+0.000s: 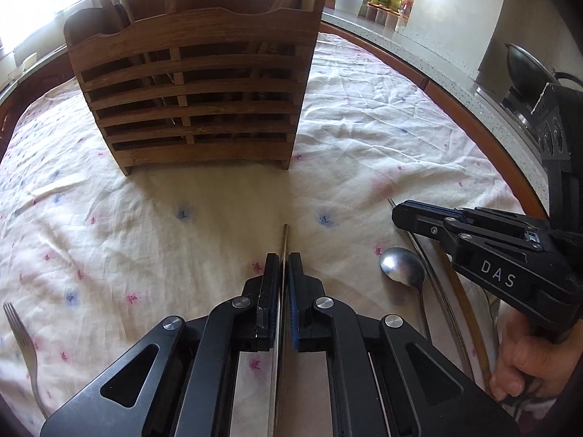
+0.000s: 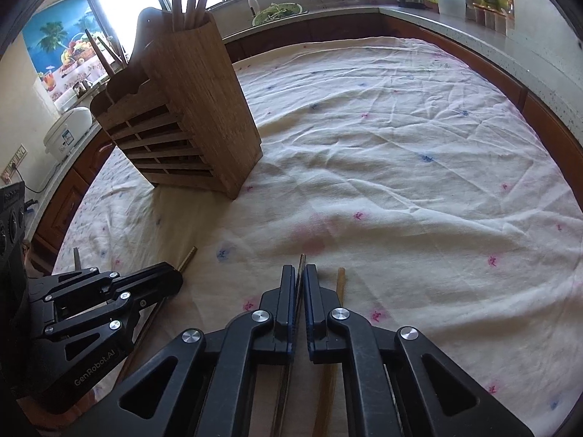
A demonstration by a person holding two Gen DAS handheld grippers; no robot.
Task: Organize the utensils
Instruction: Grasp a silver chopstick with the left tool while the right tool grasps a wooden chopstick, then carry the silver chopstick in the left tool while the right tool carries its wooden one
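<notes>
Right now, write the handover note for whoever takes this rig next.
Left gripper: shut on a thin chopstick, tip toward the wooden holder.
Right gripper: shut on a dark chopstick.
Holder stands upright on the tablecloth, with some sticks already in it.
Still loose on the cloth: spoon, fork, bamboo chopstick.
Left: slot both held sticks, then the rest.

- The fork's (image 1: 22, 342) handle end ran out of frame at the lower left.
- The chopstick (image 1: 283, 255) in the left hand-held gripper (image 1: 282, 266) was hidden behind its body.
- Utensils inside the holder (image 1: 196, 83) showed only through slats.
</notes>
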